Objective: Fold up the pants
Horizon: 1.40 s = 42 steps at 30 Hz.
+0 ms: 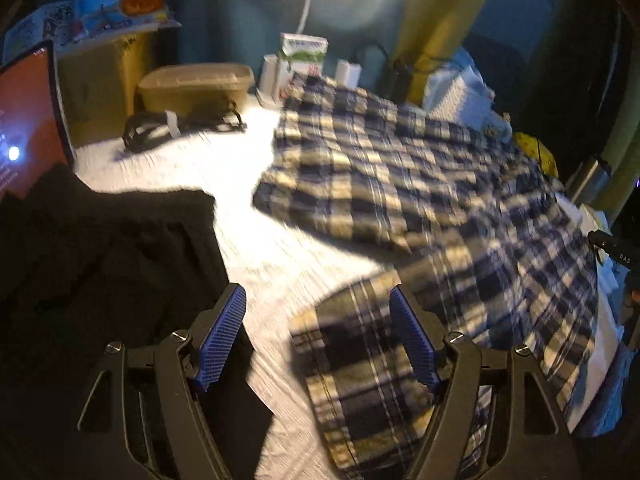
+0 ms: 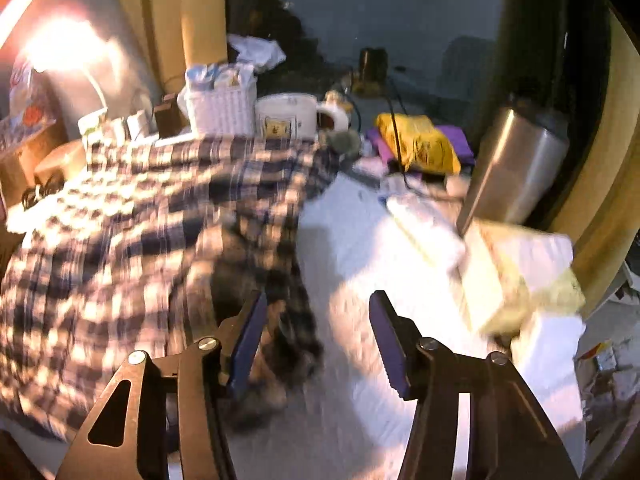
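Plaid pants [image 1: 420,184] are lying spread across the white desk [image 1: 248,240], one leg reaching toward the far clutter, the near end sitting just under the left gripper [image 1: 318,344]. Left jaws are standing spread, holding nothing; the right pad is hanging over plaid cloth, the left pad over a black garment [image 1: 108,264] heaped at the desk's left. From the right wrist view the right gripper [image 2: 316,340] is also showing jaws spread and empty, with a bunched, blurred edge of the pants [image 2: 132,232] just beside its left finger; contact possibly, cannot tell through the motion blur. A white basket [image 2: 222,106], a mug [image 2: 288,114], a yellow bag [image 2: 420,144] and a steel tumbler [image 2: 516,160] are standing beyond.
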Motion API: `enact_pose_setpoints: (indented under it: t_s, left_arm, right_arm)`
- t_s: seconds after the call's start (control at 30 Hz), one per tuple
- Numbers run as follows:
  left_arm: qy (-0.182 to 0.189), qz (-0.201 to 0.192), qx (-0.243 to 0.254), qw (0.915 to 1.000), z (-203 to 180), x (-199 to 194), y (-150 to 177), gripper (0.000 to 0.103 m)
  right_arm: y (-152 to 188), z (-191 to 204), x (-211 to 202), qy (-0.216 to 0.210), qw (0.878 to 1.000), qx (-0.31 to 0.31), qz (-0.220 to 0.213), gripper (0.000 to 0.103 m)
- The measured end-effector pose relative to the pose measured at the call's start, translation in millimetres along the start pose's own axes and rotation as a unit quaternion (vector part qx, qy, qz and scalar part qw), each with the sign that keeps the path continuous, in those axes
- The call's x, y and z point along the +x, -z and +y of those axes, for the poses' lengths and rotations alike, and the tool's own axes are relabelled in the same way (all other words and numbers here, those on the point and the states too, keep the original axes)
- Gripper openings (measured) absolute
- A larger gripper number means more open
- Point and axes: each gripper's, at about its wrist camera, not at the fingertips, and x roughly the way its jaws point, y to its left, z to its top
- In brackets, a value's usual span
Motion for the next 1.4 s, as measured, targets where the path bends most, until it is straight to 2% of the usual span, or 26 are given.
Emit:
enact_pose_setpoints:
  t_s: [0.23, 0.4, 0.43, 0.47, 0.5, 0.53, 0.57, 0.6, 0.7, 0.8, 0.93, 1.1, 1.17, 1.23, 1.33, 1.4]
  left_arm:
    - [-0.002, 0.022, 0.02, 0.9995, -11, 16, 11, 0.074]
    - [-0.023, 0.028, 0.052, 0.998, -23, 21, 11, 0.074]
    - [-0.023, 0.029, 0.057, 0.9977, -25, 21, 11, 0.074]
    - [-0.021, 0.029, 0.063, 0.9974, -27, 21, 12, 0.072]
    - [-0.011, 0.029, 0.068, 0.9972, -29, 21, 12, 0.056]
    - [-0.006, 0.026, 0.074, 0.9969, -31, 20, 12, 0.046]
    - [-0.003, 0.027, 0.075, 0.9968, -32, 20, 12, 0.021]
    - [0.001, 0.028, 0.074, 0.9968, -33, 21, 12, 0.009]
    - [0.017, 0.027, 0.061, 0.9977, -32, 22, 9, 0.004]
    - [0.011, 0.005, 0.053, 0.9985, -29, 15, 0, 0.004]
    - [-0.01, -0.043, 0.046, 0.998, -18, -5, -26, 0.004]
    - [-0.032, -0.081, 0.065, 0.9941, -12, -13, -62, 0.004]
    - [-0.04, -0.086, 0.073, 0.9928, -8, -5, -73, 0.004]
    - [-0.043, -0.07, 0.066, 0.9944, 0, 13, -83, 0.005]
    - [-0.03, -0.032, 0.04, 0.9982, 12, 37, -87, 0.014]
    - [-0.033, -0.005, 0.031, 0.999, 13, 43, -82, 0.043]
  right_arm:
    - [16, 10, 6, -0.032, 0.999, -0.017, 0.014, 0.056]
    - [21, 23, 25, -0.028, 0.998, -0.03, 0.043, 0.055]
    - [23, 25, 26, -0.024, 0.998, -0.034, 0.044, 0.043]
    - [25, 27, 26, -0.023, 0.998, -0.036, 0.044, 0.035]
    - [26, 26, 25, -0.024, 0.998, -0.034, 0.043, 0.03]
    - [26, 26, 24, -0.027, 0.998, -0.033, 0.042, 0.025]
    - [27, 26, 23, -0.027, 0.998, -0.033, 0.041, 0.025]
    - [28, 26, 21, -0.026, 0.998, -0.033, 0.04, 0.022]
    - [28, 26, 12, -0.026, 0.999, -0.028, 0.029, 0.021]
    - [23, 27, -3, -0.024, 0.999, -0.028, 0.011, 0.019]
    - [7, 29, -29, -0.022, 0.999, -0.03, -0.024, 0.018]
    - [-8, 33, -57, -0.026, 0.997, -0.034, -0.059, 0.018]
    - [-11, 35, -59, -0.03, 0.997, -0.034, -0.062, 0.018]
    - [-10, 36, -52, -0.027, 0.997, -0.033, -0.062, 0.018]
    - [-5, 27, -24, -0.011, 0.999, -0.017, -0.046, 0.018]
    - [1, 17, 1, -0.01, 1.0, 0.009, -0.021, 0.018]
